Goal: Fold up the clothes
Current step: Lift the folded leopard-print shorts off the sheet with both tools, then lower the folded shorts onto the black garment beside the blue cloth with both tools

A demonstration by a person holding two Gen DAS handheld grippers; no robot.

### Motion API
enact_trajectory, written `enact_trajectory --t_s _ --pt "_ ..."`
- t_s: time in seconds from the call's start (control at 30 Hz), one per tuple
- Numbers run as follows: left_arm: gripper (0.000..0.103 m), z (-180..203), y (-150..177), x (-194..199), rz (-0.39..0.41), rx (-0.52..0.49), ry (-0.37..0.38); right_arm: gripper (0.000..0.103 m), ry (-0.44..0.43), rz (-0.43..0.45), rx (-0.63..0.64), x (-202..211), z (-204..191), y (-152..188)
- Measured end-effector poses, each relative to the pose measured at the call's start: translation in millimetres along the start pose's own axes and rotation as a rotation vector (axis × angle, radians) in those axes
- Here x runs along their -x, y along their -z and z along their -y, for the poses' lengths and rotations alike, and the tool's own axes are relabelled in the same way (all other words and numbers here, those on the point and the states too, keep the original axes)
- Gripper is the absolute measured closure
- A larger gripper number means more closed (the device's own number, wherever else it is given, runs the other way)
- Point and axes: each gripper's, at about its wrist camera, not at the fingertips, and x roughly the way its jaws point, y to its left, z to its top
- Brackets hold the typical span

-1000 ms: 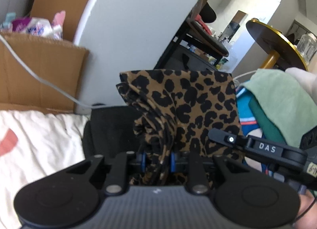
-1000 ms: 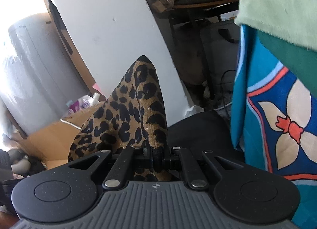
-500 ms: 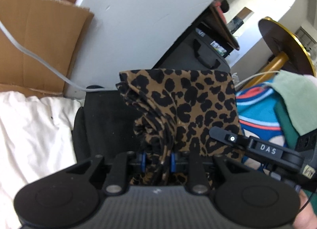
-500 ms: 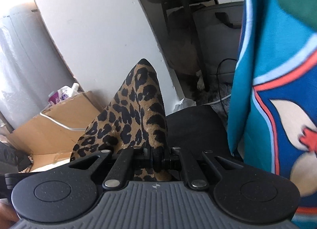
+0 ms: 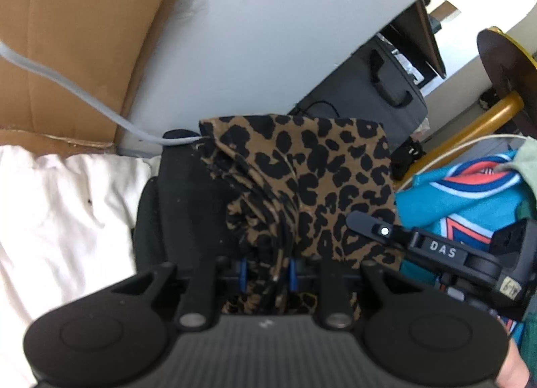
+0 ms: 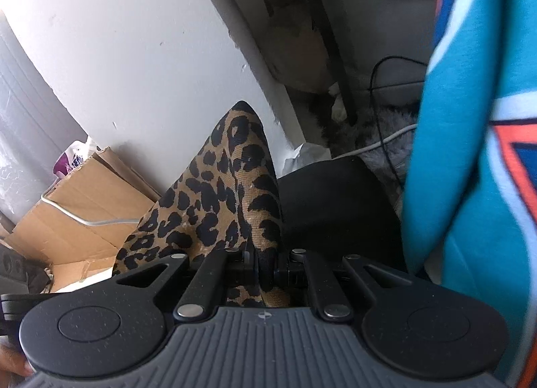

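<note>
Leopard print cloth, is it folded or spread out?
Folded: the leopard print cloth shows stacked layers bunched between the left gripper; right gripper pinches a corner.

Lower part of the leopard-print cloth (image 5: 312,186) hidden behind the left hand-held gripper (image 5: 266,274) body, teal patterned garment (image 6: 470,153) blurred and cut off at right edge, round dark tabletop (image 5: 503,65) cropped at upper right.

wall (image 5: 268,35): white | cardboard box (image 5: 67,52): left | suitcase (image 5: 365,92): dark
</note>
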Motion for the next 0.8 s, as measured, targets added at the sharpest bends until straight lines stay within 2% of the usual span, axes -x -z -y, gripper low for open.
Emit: enact_trajectory --t_s 0.2,0.5,0.6,0.67,0.7,0.8 --pt "0.08 -12 -6 -10 -0.003 0.021 -0.026 0.097 -0.022 -0.033 -0.002 -23 4 -9" --pt "0.079 -34 -14 -32 -0.03 0.063 -0.025 0.097 0.025 -0.058 0.024 -50 4 -12" --pt "0.071 -41 -14 -38 -0.033 0.069 -0.025 0.096 0.048 -0.063 0.052 -57 2 -10" --pt "0.051 -44 -15 -36 -0.031 0.079 -0.053 0.087 0.098 -0.059 0.093 -59 -6 -8" --pt "0.048 -45 -16 -35 -0.03 0.085 -0.07 0.085 0.121 -0.049 0.11 -57 -11 -7" --pt "0.048 -44 -18 -25 -0.017 0.079 -0.114 0.068 0.167 0.002 0.187 -50 -25 -7"
